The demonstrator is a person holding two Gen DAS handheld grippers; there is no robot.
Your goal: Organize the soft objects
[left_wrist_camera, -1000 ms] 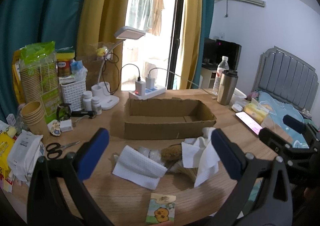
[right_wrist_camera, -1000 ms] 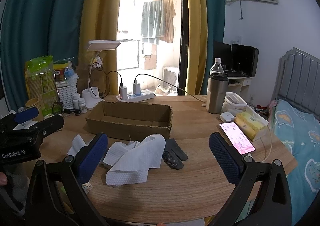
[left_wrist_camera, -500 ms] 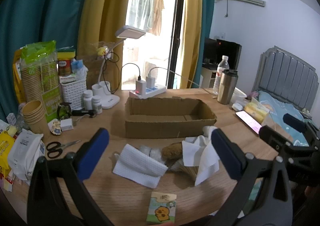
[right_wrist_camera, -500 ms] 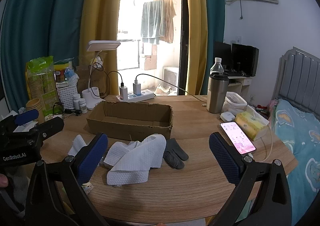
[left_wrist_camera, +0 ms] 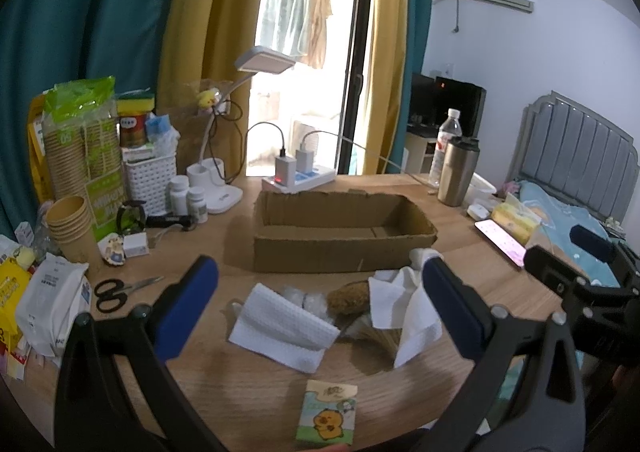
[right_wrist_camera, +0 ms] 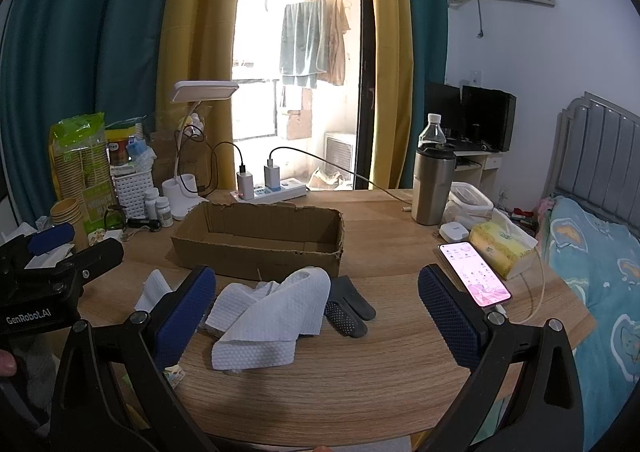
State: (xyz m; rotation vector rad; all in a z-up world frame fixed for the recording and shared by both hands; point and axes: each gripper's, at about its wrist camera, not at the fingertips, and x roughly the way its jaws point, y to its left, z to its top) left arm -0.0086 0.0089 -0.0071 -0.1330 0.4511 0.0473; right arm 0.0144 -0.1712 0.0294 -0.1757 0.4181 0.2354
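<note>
An empty open cardboard box (left_wrist_camera: 344, 230) (right_wrist_camera: 260, 240) stands mid-table. In front of it lies a heap of soft things: a folded white cloth (left_wrist_camera: 280, 328), a crumpled white cloth (left_wrist_camera: 404, 304) (right_wrist_camera: 268, 312), a brown loofah-like sponge (left_wrist_camera: 349, 295), a clear plastic wad (left_wrist_camera: 298, 298) and a dark grey glove (right_wrist_camera: 348, 308). My left gripper (left_wrist_camera: 320, 316) is open above the heap, holding nothing. My right gripper (right_wrist_camera: 316, 316) is open over the white cloth and glove, holding nothing.
A tissue pack with a duck print (left_wrist_camera: 326, 418) lies at the near edge. Scissors (left_wrist_camera: 116, 292), paper cups (left_wrist_camera: 70, 228), bottles and a lamp (left_wrist_camera: 224, 179) crowd the left. A phone (right_wrist_camera: 474, 278), tissue box (right_wrist_camera: 500, 248) and steel tumbler (right_wrist_camera: 432, 187) stand right.
Both grippers have barely shifted; the view drifts slightly. Nothing on the table has moved.
</note>
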